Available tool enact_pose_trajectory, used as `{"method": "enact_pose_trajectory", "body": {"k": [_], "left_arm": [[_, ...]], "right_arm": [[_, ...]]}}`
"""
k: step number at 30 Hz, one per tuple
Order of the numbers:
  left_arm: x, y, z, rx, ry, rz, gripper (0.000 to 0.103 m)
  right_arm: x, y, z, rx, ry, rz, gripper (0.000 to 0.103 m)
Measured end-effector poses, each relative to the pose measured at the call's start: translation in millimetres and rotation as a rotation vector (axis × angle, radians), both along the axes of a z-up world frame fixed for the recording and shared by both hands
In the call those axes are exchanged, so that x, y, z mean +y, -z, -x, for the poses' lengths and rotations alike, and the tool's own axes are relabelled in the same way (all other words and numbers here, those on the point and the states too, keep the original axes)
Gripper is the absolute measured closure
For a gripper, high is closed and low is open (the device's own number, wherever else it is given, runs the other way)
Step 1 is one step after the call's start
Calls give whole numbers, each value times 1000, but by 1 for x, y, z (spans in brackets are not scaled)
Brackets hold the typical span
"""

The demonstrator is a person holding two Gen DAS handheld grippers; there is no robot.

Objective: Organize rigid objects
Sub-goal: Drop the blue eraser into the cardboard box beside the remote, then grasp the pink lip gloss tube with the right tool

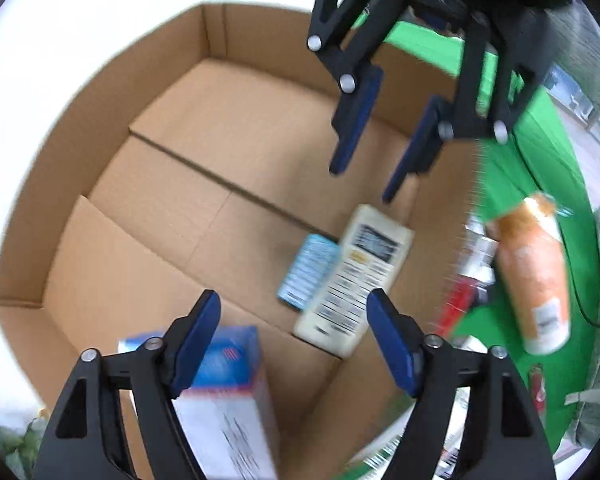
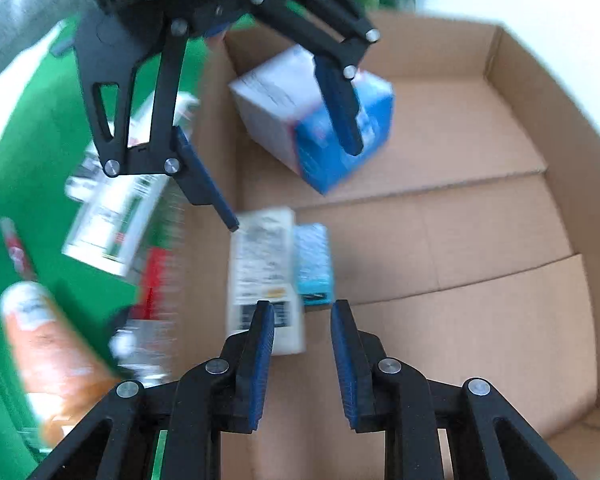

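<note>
A blue-and-white carton (image 2: 312,120) sits tilted in a near corner of the open cardboard box (image 1: 112,92), just under the left tool (image 1: 292,344), whose jaws stand spread and empty around it. A cream remote control (image 1: 356,272) and a small blue packet (image 1: 308,272) lie side by side on the box floor. The right tool (image 2: 302,356) hovers over them, nearly pressed together, gripping nothing; the leaning carton could topple onto them, and an orange bottle (image 1: 534,276) waits on the green table (image 1: 540,152) outside.

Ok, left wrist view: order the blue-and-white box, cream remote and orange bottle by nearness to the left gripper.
1. blue-and-white box, under the left gripper.
2. cream remote, ahead, inside the carton.
3. orange bottle, right, outside on the green cloth.
</note>
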State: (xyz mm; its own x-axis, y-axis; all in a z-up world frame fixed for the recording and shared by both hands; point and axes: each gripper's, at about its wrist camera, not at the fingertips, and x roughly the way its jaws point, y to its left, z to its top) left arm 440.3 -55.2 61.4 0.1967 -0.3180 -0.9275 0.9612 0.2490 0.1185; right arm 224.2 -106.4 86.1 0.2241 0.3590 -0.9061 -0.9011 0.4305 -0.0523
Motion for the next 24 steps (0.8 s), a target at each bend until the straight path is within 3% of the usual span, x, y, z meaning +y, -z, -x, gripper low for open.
{"method": "enact_pose_trajectory", "body": {"k": [2,3,4,6,8,11,16,18,20,24], "left_arm": [[10,-16,26,-37,4,14,18],[15,-24,38,-95,-13,20,16],[19,-30,48,-109,-20,27,13],[31,-45,82,-118,-18,72,8],[42,-54,119,-178,-28,101,4],[53,-51,165,-203,-63,111,2],[90,-2,257,-105,-110,73,3],[102,25,285,-34,-138,72,12],[103,49,299,26,-181,76,21],[98,74,306,41,-246,106,30]], "right_arm": [[-4,-18,29,-48,7,-27,72],[-5,-24,38,-66,7,-38,67],[-8,-30,49,-91,8,-45,59],[-14,-42,83,-142,9,-70,57],[-23,-47,113,-166,27,-117,53],[-24,-38,164,-170,63,-208,50],[17,9,236,-131,-40,-242,51],[41,31,252,-114,-101,-209,52],[60,49,259,-93,-137,-186,55],[92,73,254,-56,-182,-152,65]]}}
